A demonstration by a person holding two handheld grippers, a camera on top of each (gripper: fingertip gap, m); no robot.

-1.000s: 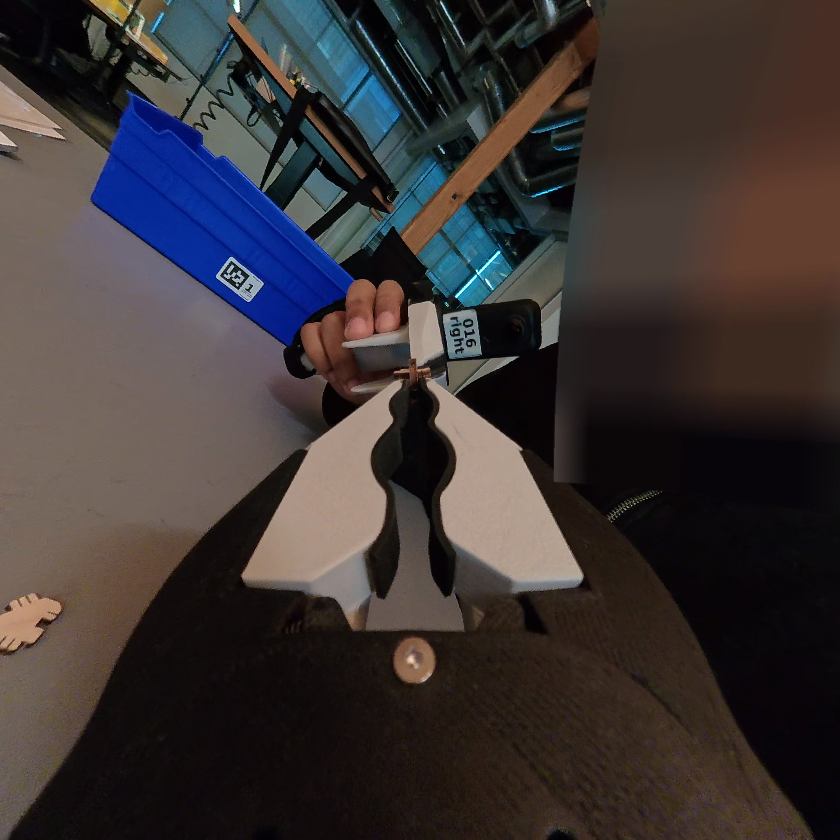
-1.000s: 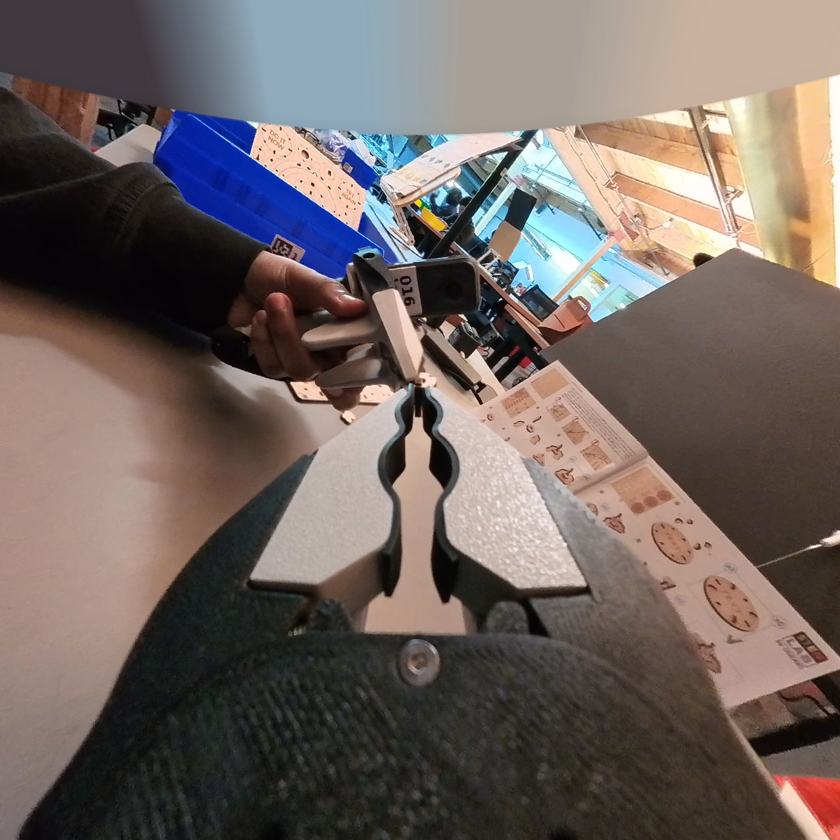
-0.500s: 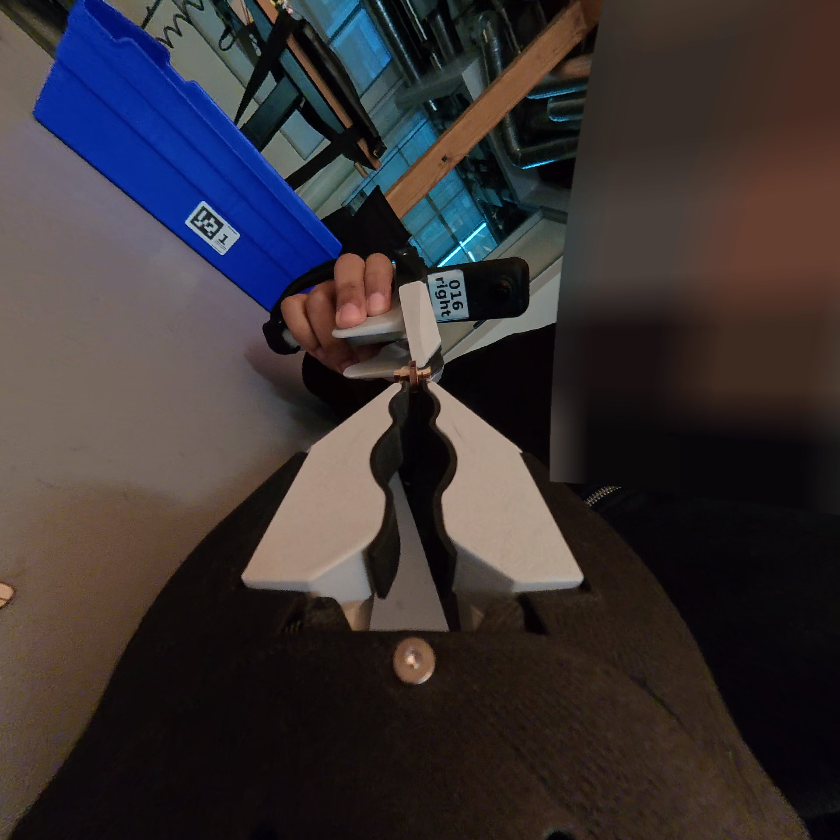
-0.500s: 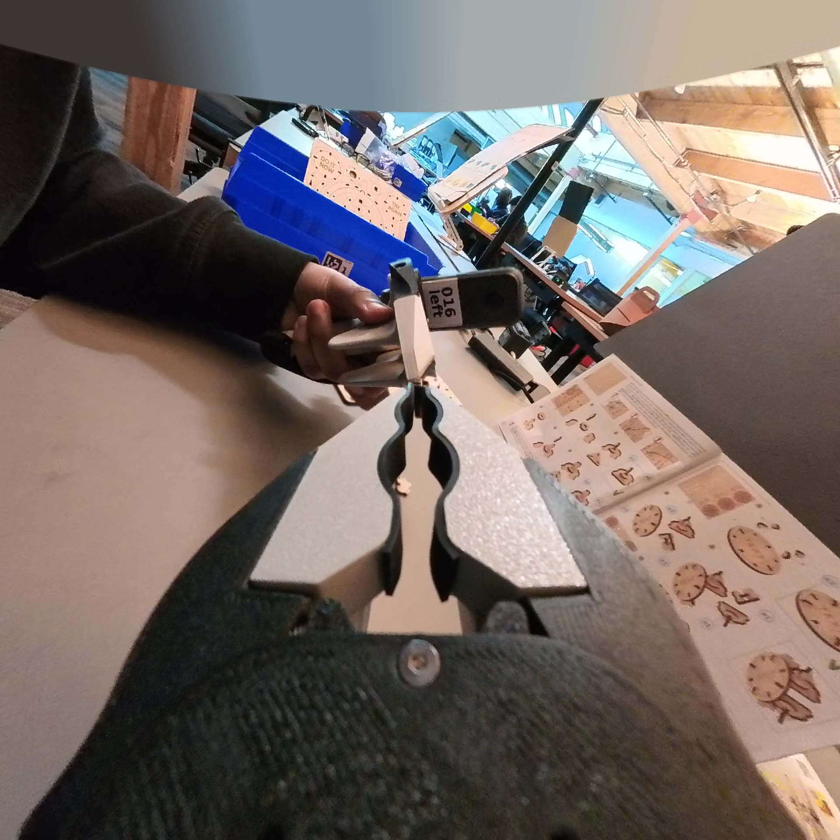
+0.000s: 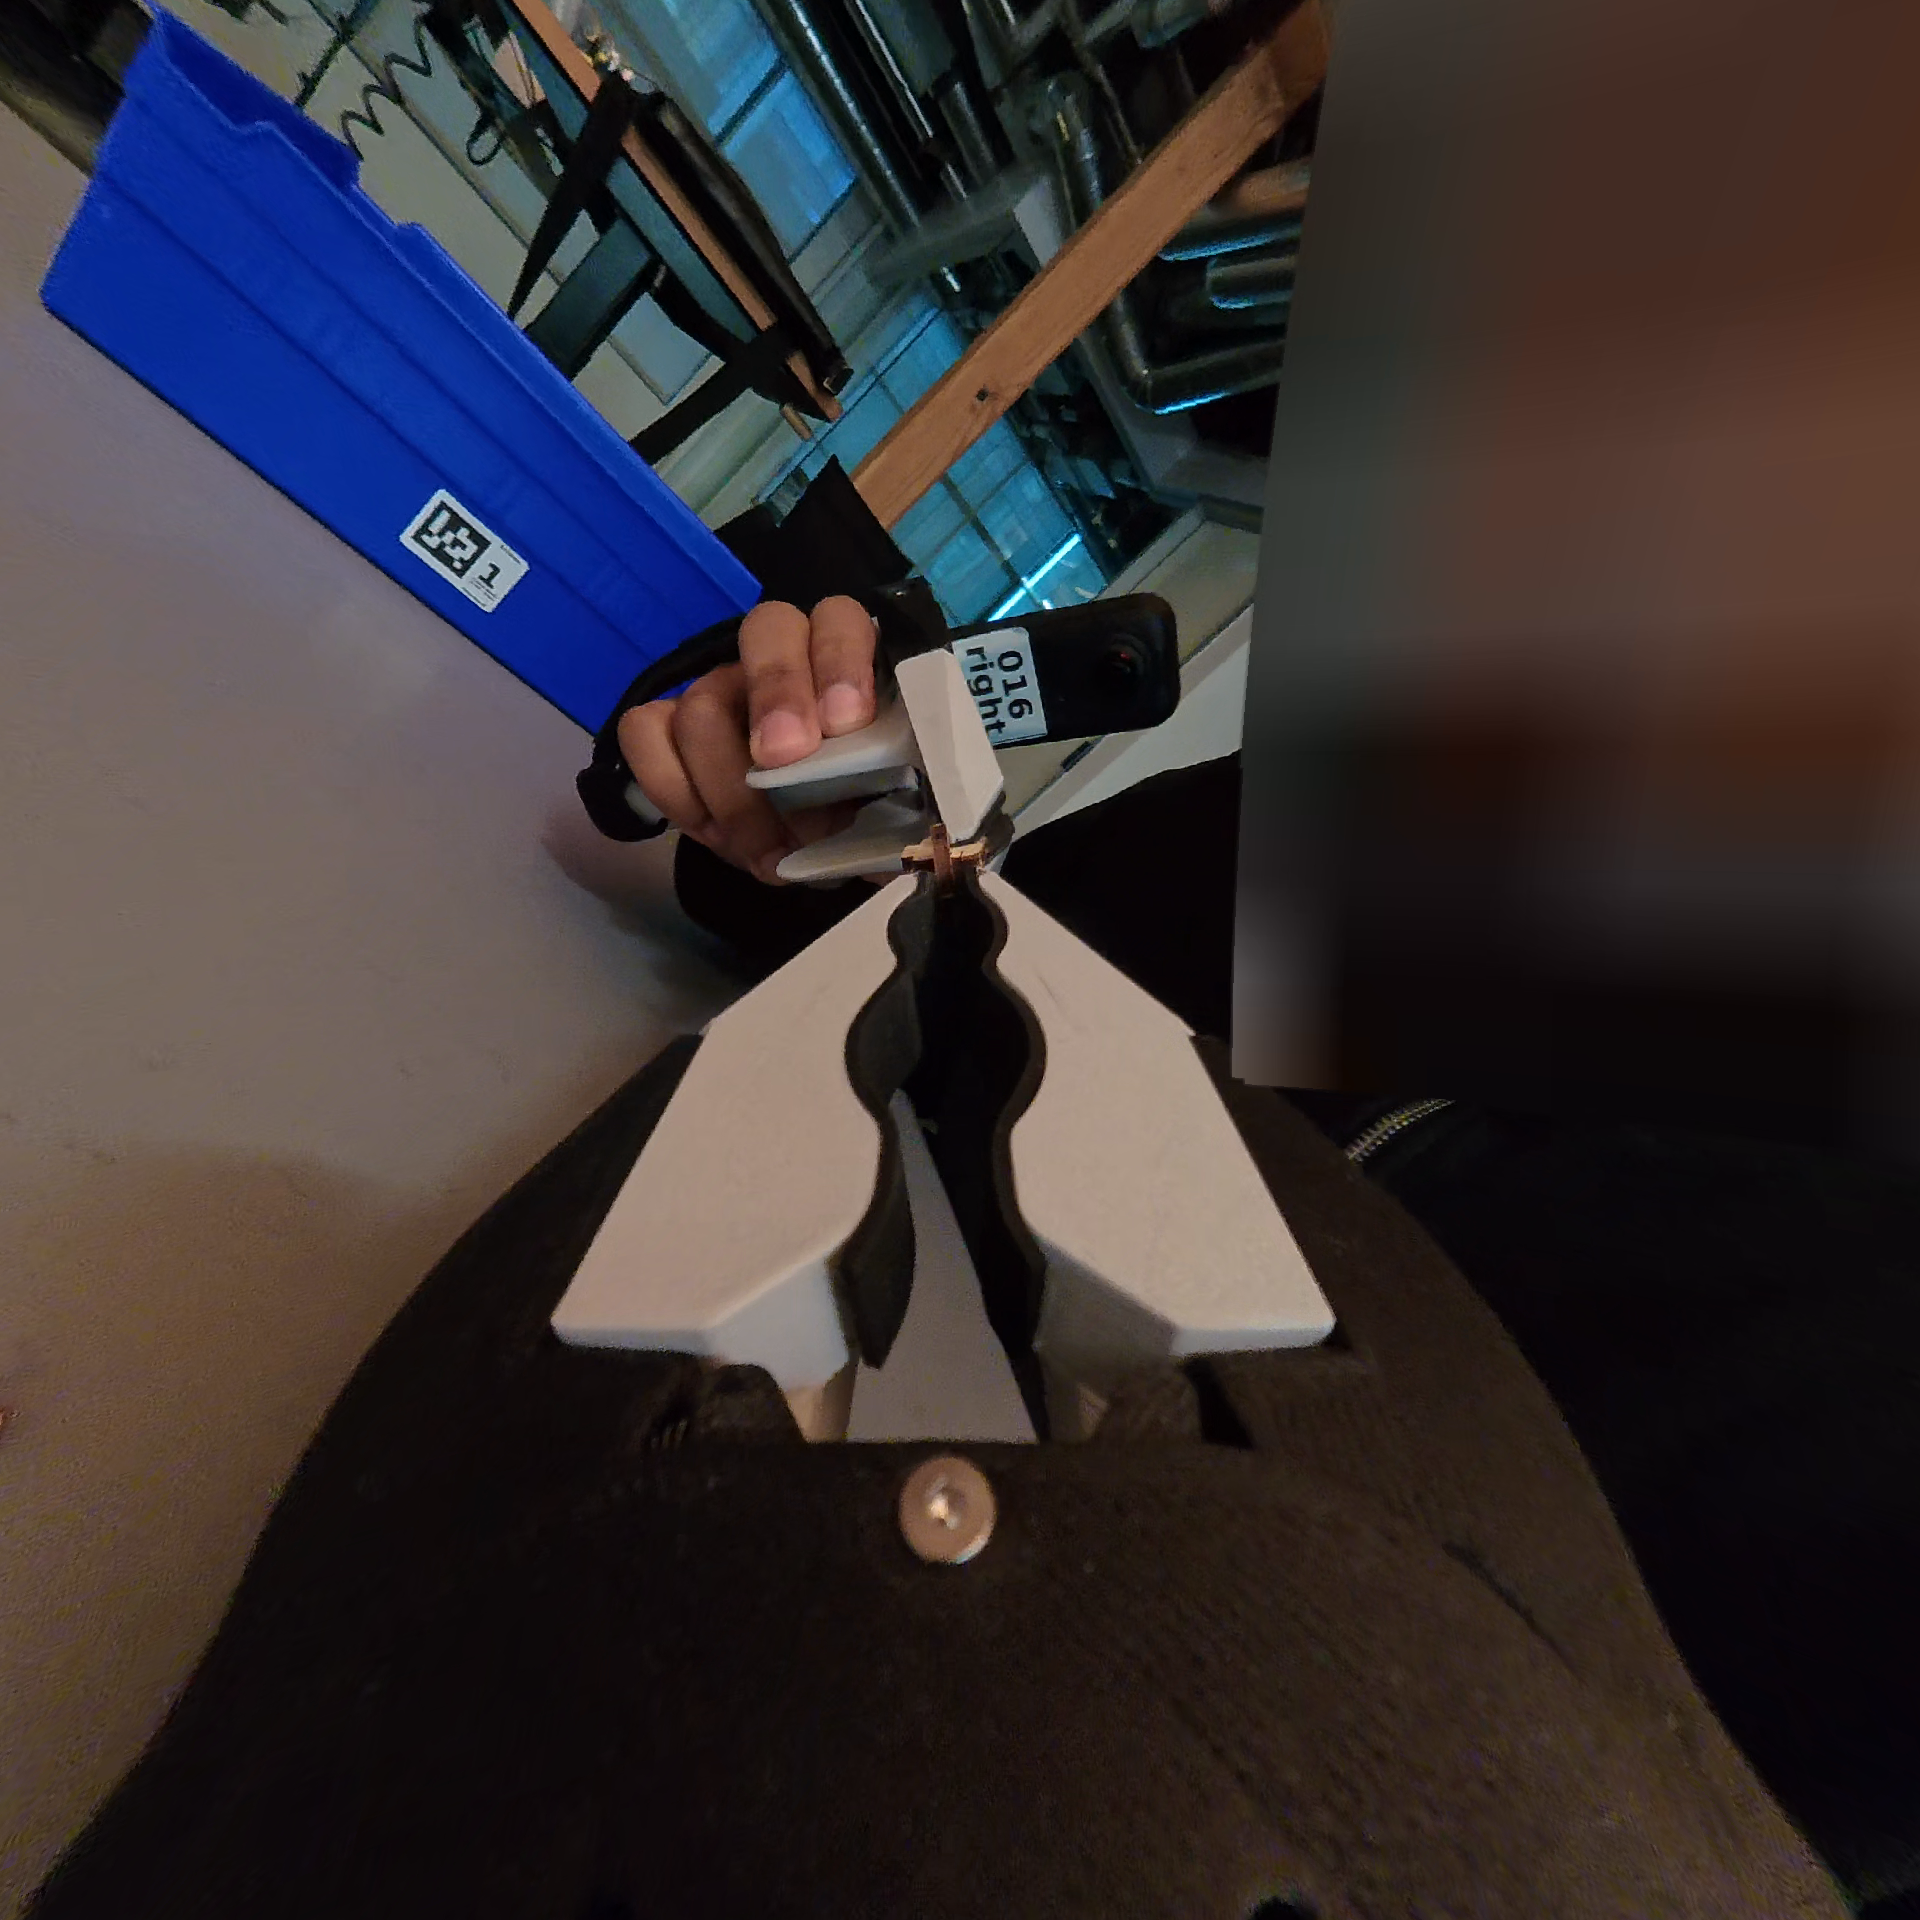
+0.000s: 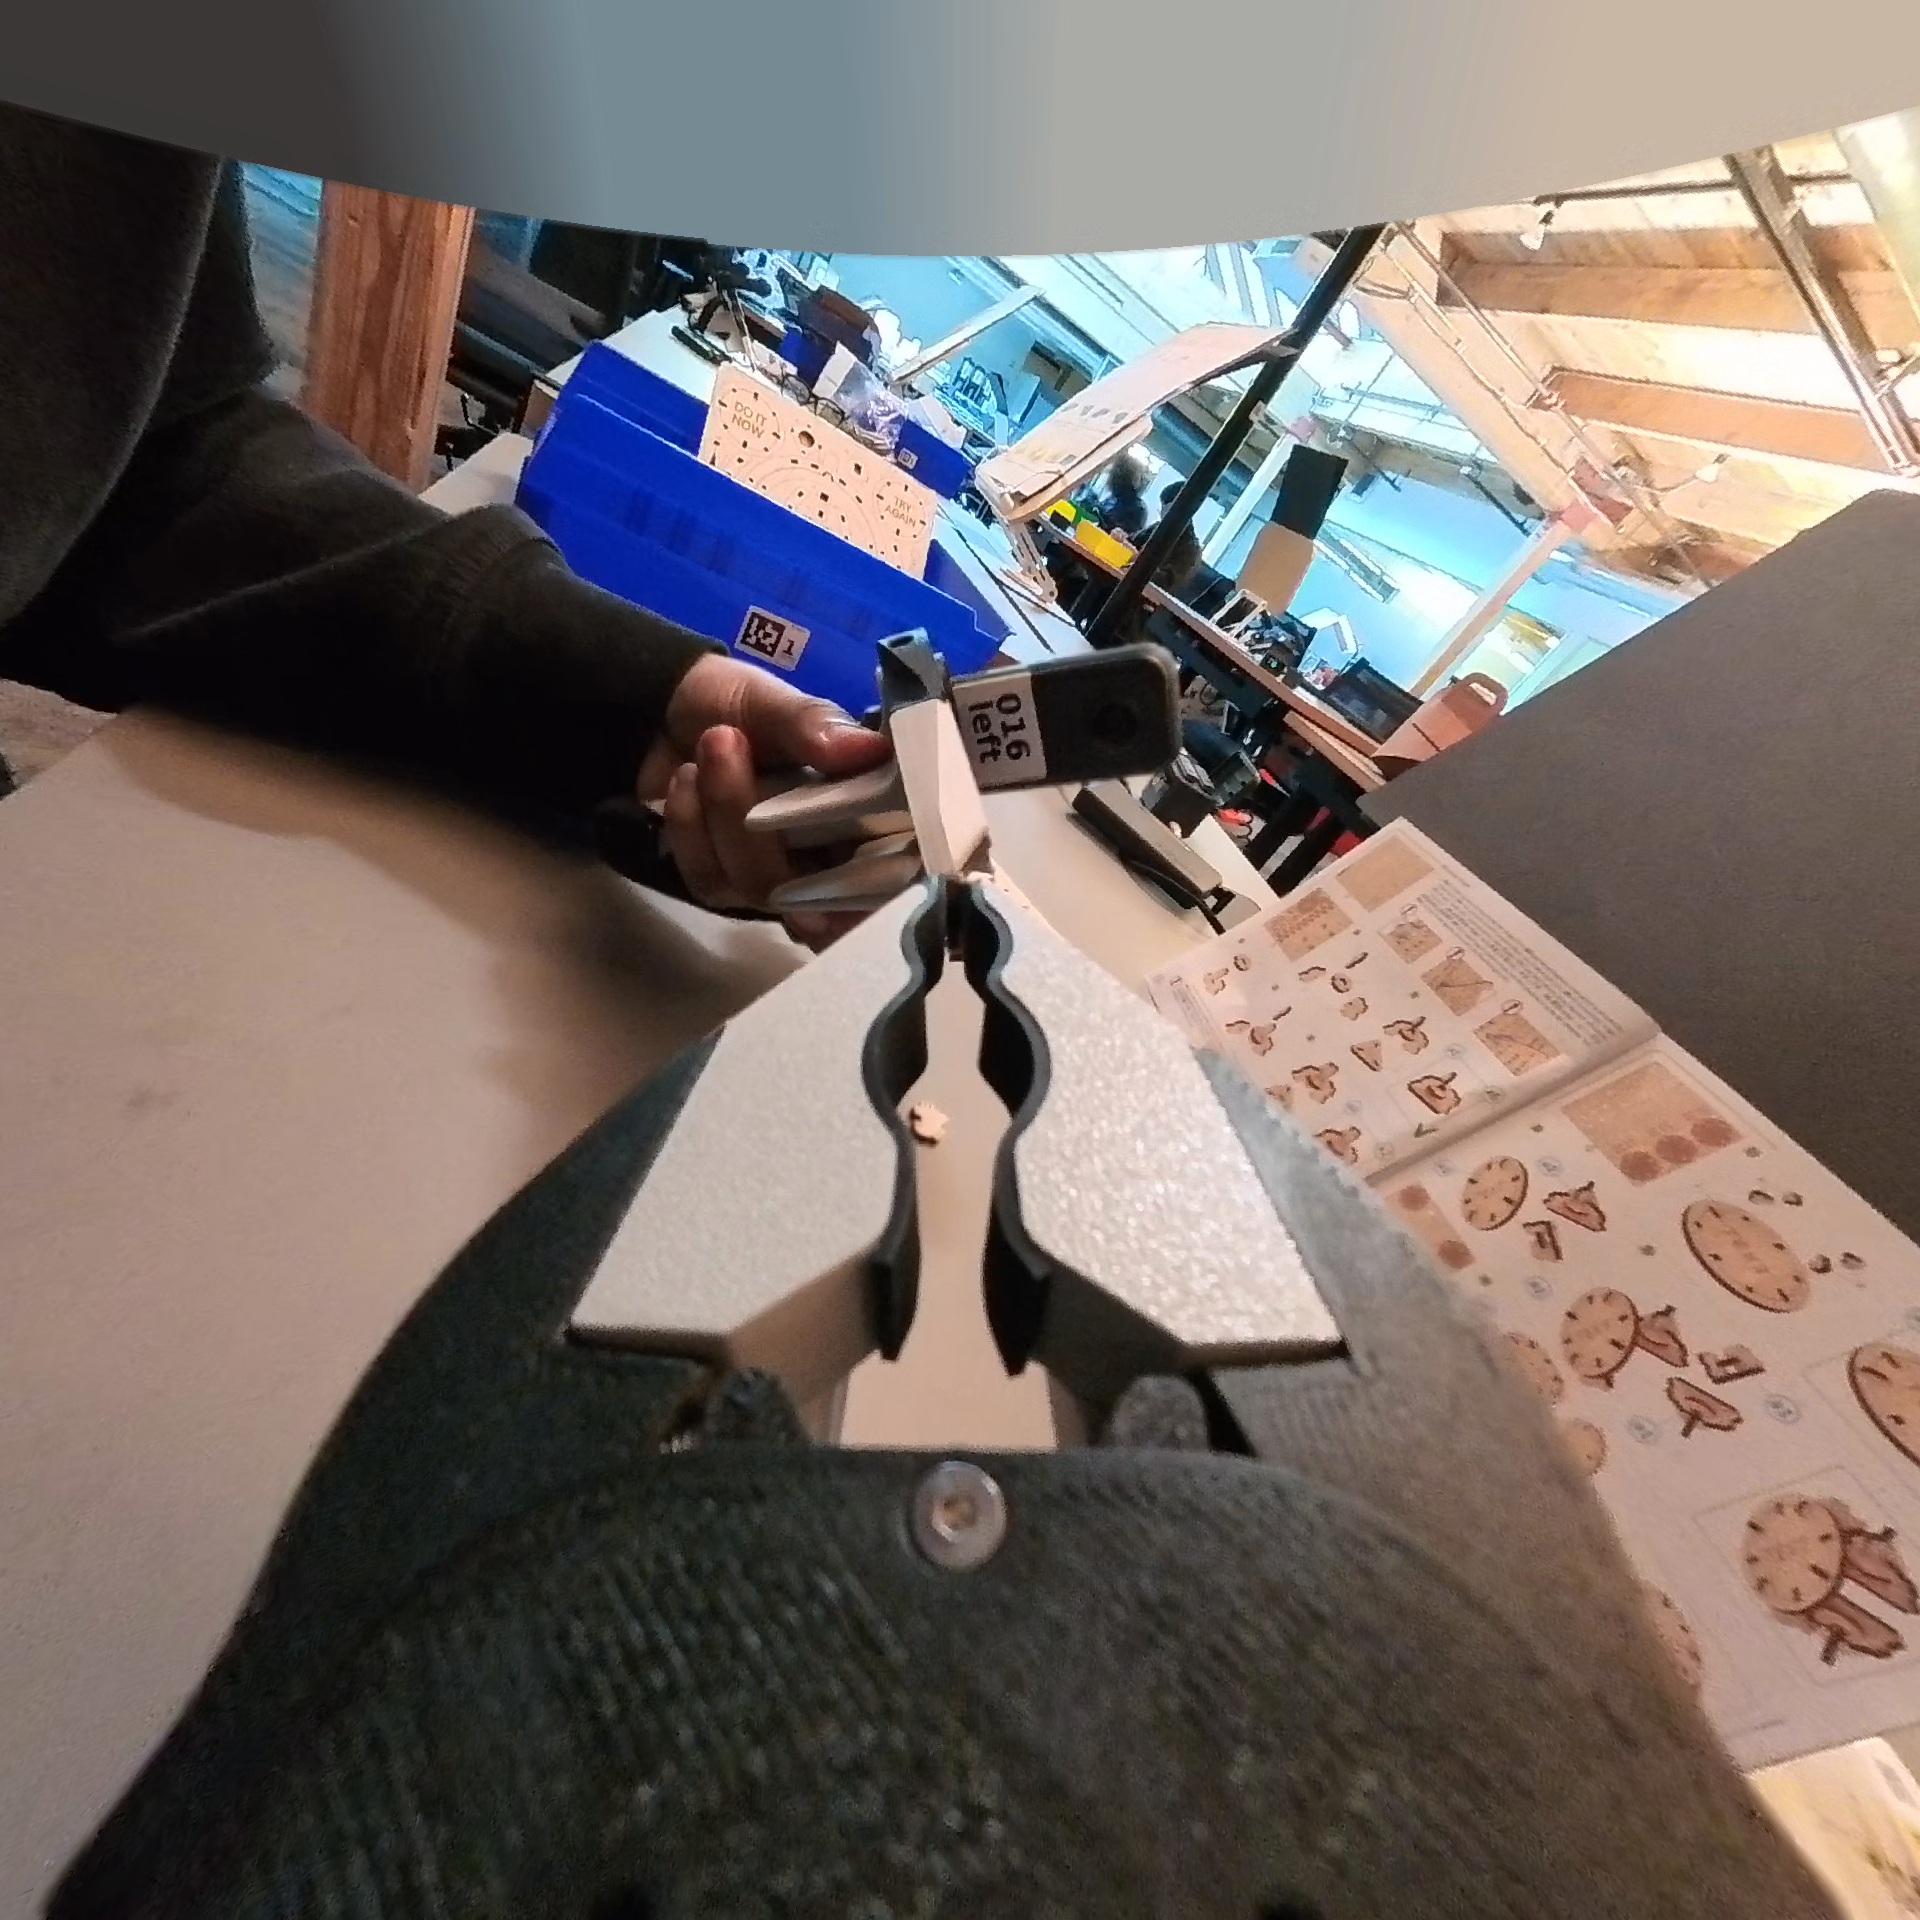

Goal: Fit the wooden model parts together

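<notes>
Small pale-brown laser-cut wooden pieces (image 5: 943,858), crossed into a plus shape, sit exactly where my two tongs meet tip to tip, raised above the pale grey table (image 5: 229,883). My left tongs (image 5: 943,883) are pressed together on the upright piece of that cross, their black wavy pads nearly touching at the tips. The right tongs (image 5: 961,831) come in from above in the left wrist view, gripped by a hand (image 5: 727,748), and pinch the crossing piece from the far side. In the right wrist view my right tongs (image 6: 949,920) are likewise drawn tight on a thin sliver of wood, with the left tongs just beyond, held by a hand coming out of a dark sleeve (image 6: 364,623).

A tiny tan wooden offcut (image 6: 928,1120) lies on the table below the right tongs. A long blue plastic bin (image 5: 364,395) with a white square-code sticker stands behind. An open white instruction booklet (image 6: 1558,1195) printed with clock-part drawings lies to the right, against a dark grey board (image 6: 1714,779).
</notes>
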